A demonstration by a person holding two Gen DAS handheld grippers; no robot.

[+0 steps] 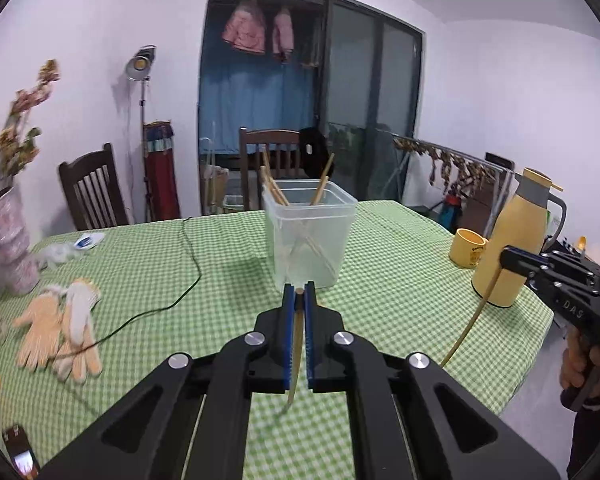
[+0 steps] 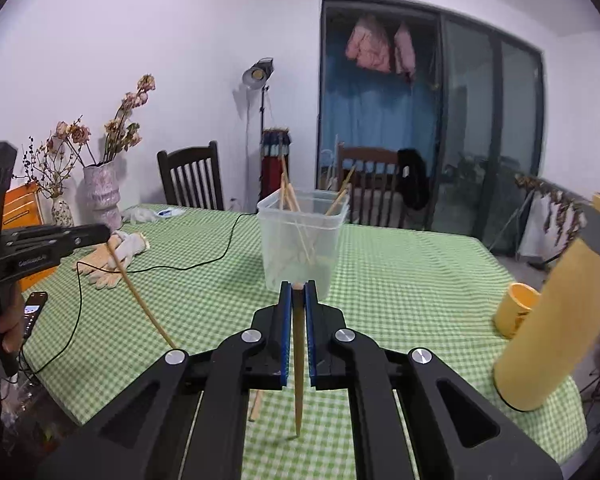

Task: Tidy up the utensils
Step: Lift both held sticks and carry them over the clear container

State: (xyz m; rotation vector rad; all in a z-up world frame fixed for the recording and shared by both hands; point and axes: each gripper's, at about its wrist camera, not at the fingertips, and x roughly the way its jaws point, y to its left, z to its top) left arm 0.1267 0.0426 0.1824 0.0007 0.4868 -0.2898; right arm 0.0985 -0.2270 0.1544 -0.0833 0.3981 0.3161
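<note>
- Left gripper (image 1: 299,289) fingers are clamped on a chopstick (image 1: 296,344).
- Right gripper (image 2: 299,287) fingers grip another chopstick (image 2: 299,360).
- A clear tub (image 1: 312,232) stands just ahead on the counter (image 1: 400,280); a flask (image 1: 512,240) stands to the right.

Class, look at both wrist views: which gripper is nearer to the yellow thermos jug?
Right. The right gripper hangs just in front of the yellow thermos jug, holding a chopstick. The left gripper is across the table, beside the gloves.
</note>
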